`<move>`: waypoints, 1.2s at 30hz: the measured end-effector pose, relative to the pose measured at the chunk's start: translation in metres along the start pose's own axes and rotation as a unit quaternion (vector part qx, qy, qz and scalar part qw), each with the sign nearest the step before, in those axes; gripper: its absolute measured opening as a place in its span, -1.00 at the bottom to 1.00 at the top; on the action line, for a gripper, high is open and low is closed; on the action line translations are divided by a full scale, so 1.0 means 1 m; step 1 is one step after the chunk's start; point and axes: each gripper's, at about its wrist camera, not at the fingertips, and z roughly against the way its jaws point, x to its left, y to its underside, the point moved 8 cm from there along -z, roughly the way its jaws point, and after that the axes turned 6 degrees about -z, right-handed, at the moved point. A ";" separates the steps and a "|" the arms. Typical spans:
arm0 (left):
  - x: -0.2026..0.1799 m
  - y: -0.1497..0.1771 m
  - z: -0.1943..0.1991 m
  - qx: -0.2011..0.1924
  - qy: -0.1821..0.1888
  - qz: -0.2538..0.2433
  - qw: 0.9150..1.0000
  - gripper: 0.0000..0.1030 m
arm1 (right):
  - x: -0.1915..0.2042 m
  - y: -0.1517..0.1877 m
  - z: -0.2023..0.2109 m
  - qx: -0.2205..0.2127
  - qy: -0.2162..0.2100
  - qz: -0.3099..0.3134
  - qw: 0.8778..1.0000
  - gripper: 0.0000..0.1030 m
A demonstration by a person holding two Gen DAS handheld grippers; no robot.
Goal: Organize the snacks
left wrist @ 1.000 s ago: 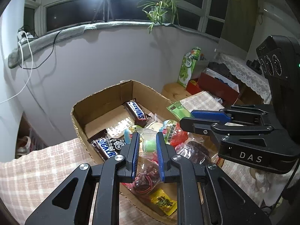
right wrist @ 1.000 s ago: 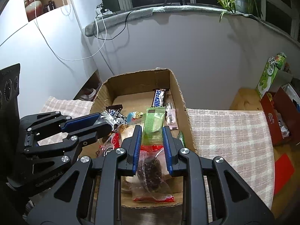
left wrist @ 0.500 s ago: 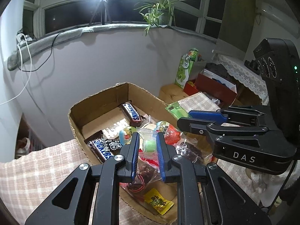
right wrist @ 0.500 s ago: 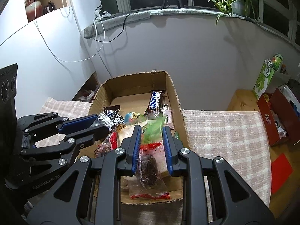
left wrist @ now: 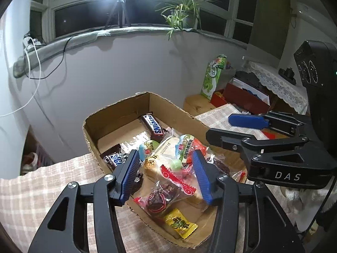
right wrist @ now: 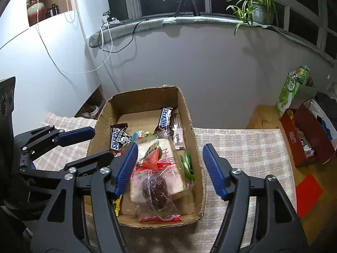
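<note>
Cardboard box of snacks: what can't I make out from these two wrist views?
- Cardboard box floor, both views: what lies under the piled bread bag and date packet.
- Yellow packet, left wrist view: print too small; in the right wrist view the left gripper mostly hides it.
- Small white sachet, right wrist view: label unreadable.
- Green packet, right wrist view: wedged edge-on against the box wall.

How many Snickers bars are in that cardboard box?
2. One Snickers bar lies near the box's far wall; the other Snickers bar lies by its left wall, seen from the right wrist. More may hide under the bags.
</note>
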 end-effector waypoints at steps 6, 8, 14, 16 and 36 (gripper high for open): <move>-0.002 0.000 0.006 -0.003 0.000 0.000 1.000 0.00 | -0.002 0.000 0.006 -0.004 0.014 0.002 1.000 0.34; -0.004 0.001 0.007 -0.003 0.000 0.000 1.000 0.08 | -0.002 0.000 0.009 -0.007 0.018 0.000 1.000 0.34; -0.007 0.001 0.020 -0.009 -0.004 -0.002 1.000 0.12 | 0.000 0.000 0.018 -0.013 0.023 0.000 1.000 0.34; -0.007 0.001 0.024 -0.012 -0.005 -0.001 1.000 0.12 | 0.002 0.000 0.022 -0.015 0.024 -0.001 1.000 0.34; -0.008 0.011 0.076 -0.060 -0.030 0.013 0.998 0.42 | 0.023 0.013 0.084 -0.098 0.048 0.026 0.994 0.83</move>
